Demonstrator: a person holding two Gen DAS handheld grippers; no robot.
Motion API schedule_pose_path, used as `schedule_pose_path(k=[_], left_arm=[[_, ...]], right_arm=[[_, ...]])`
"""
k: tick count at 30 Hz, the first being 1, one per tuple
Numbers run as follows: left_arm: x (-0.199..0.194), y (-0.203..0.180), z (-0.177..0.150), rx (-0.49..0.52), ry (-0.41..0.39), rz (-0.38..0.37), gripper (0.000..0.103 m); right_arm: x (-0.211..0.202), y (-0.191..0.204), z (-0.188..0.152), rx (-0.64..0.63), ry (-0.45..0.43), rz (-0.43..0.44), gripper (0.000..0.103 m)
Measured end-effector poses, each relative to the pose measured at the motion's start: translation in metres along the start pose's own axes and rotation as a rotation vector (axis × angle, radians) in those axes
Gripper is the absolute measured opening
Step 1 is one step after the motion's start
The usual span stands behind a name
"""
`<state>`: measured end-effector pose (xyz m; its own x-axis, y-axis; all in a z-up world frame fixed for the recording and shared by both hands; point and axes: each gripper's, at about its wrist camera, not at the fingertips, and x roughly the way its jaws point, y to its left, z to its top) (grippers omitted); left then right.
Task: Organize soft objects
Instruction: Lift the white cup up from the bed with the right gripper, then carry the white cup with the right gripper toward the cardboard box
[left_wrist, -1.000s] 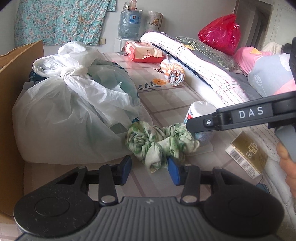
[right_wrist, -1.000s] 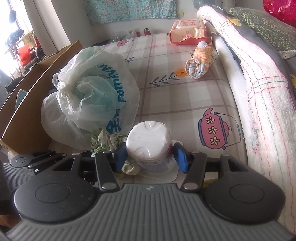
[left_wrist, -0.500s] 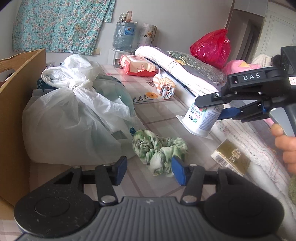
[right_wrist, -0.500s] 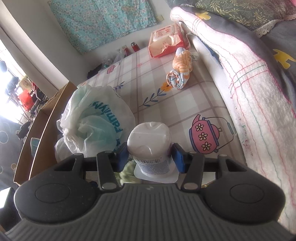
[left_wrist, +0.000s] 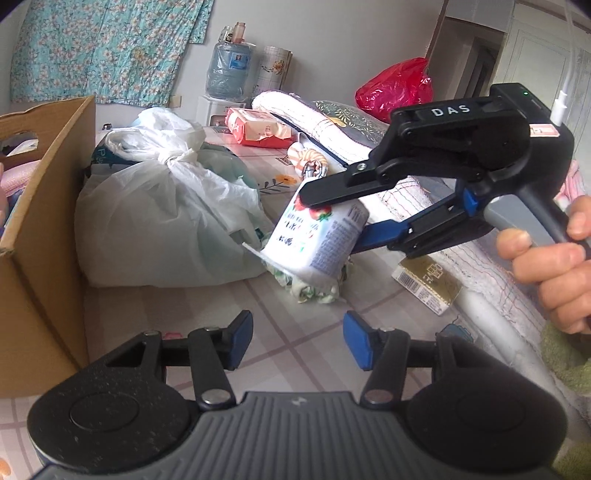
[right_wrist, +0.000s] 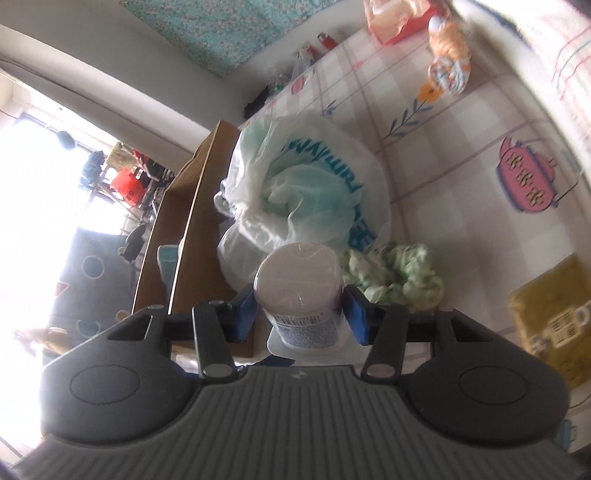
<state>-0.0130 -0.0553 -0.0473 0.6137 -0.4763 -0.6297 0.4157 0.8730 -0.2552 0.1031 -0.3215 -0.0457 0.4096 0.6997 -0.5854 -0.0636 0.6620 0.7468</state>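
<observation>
White plastic yogurt cup (left_wrist: 317, 236) is clamped sideways between the right gripper (right_wrist: 301, 314) pads, lifted off the checked tablecloth (left_wrist: 207, 314) and tilted, foil rim pointing down toward the left; a hand (left_wrist: 554, 266) is wrapped round that gripper's grey handle; the green tie-dye scrunchie (right_wrist: 395, 277) lies on the cloth right under and behind the cup, touching the knotted white plastic bag (left_wrist: 166, 221); the left gripper (left_wrist: 298, 341) has just been opening, its blue pads now spread apart with nothing between them, hanging near the scrunchie but not touching it; cardboard box (left_wrist: 40, 236) sits at the left against the bag; a gold packet (left_wrist: 428, 284) lies to the right by the folded quilt (left_wrist: 332, 125).
</observation>
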Motion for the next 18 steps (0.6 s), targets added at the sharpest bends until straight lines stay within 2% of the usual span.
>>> schedule_pose_path(k=[5,8,10,12,18], left_arm=[[-0.009,0.012,-0.01,-0.049,0.037,0.004,0.055],[-0.008,0.015,-0.012,-0.055,0.047,0.022,0.055],[-0.008,0.017,-0.012,-0.061,0.047,0.019,0.055],[-0.005,0.016,-0.011,-0.053,0.044,0.021,0.055],[0.002,0.013,-0.012,-0.022,0.058,0.026,0.055]], right_arm=[[0.042,0.003,-0.015,0.056,0.133,0.058,0.05],[0.06,0.001,-0.02,0.062,0.18,0.024,0.051],[0.061,0.0,-0.02,0.067,0.176,0.044,0.051],[0.06,0.001,-0.018,0.058,0.167,0.026,0.051],[0.045,0.006,-0.009,-0.024,0.086,-0.094,0.052]])
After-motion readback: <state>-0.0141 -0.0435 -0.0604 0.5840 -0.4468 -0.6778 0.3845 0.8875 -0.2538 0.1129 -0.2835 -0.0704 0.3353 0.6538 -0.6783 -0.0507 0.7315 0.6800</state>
